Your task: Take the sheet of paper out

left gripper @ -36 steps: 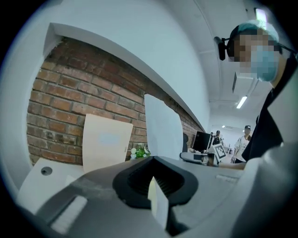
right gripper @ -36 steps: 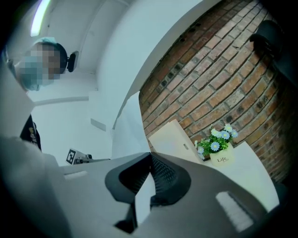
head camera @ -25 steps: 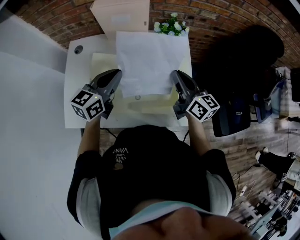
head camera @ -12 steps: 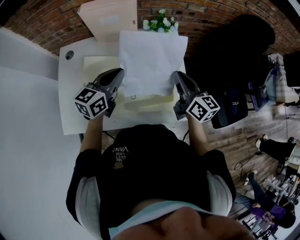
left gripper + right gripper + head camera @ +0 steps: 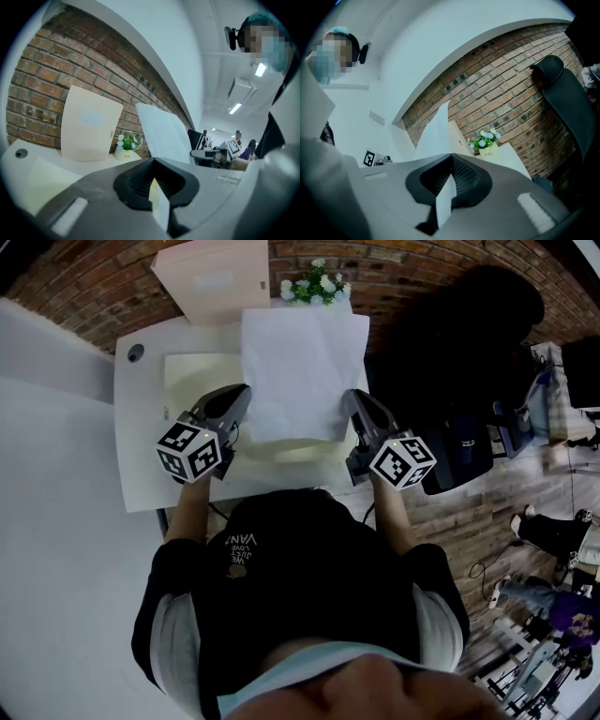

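White paper (image 5: 302,371), seemingly out of cream envelope (image 5: 197,381)

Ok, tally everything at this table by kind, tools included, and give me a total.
Sheet of paper: 1
Cream envelope lying flat: 1
Beige board against the brick wall: 1
Flower pot: 1
Tools: 2, the left tool and the right tool, each shut on the sheet's near edge
Total: 6
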A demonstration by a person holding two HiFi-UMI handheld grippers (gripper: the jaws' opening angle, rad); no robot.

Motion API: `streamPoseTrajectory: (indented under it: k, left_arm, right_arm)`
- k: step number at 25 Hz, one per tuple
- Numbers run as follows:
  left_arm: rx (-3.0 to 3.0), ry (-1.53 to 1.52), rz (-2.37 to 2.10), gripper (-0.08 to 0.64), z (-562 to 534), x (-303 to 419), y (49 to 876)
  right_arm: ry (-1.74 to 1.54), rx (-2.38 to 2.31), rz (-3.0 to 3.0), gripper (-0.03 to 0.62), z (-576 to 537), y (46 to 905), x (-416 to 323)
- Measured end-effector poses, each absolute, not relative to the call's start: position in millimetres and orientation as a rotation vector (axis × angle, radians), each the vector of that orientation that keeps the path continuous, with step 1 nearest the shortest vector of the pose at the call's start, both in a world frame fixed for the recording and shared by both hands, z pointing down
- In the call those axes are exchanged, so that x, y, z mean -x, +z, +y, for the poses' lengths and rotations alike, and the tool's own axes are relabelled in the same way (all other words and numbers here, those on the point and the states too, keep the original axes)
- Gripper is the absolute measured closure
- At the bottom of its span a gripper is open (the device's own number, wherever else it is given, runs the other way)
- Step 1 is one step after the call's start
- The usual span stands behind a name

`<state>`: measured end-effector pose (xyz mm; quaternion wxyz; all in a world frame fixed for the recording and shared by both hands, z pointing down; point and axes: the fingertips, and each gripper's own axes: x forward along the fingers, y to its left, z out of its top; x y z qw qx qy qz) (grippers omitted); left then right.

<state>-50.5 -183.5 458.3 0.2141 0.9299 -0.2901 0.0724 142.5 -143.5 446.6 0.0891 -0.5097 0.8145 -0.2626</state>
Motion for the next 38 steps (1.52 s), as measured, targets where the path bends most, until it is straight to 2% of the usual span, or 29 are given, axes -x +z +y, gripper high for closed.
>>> streamPoseTrajectory:
  k: [14, 28, 38]
  left_arm:
    - [-2.491, 0.195, -0.891, 0.558, -170.7, 68.1, 471.2]
    - [-2.453, 0.158, -1.013, 0.558, -180.2, 105.1, 467.4]
    - [-2.457, 0.153, -1.008, 0.558, -186.1, 106.4, 467.0]
  right_arm:
    - [-0.865, 1.479, 2.463, 0.601, -143.1, 467.4, -127.2]
    - [-0.81, 1.394, 2.605, 0.594, -168.8, 464.5, -90.0]
    - [-0.808, 1.406, 2.603, 0.594, -173.3, 464.1, -89.7]
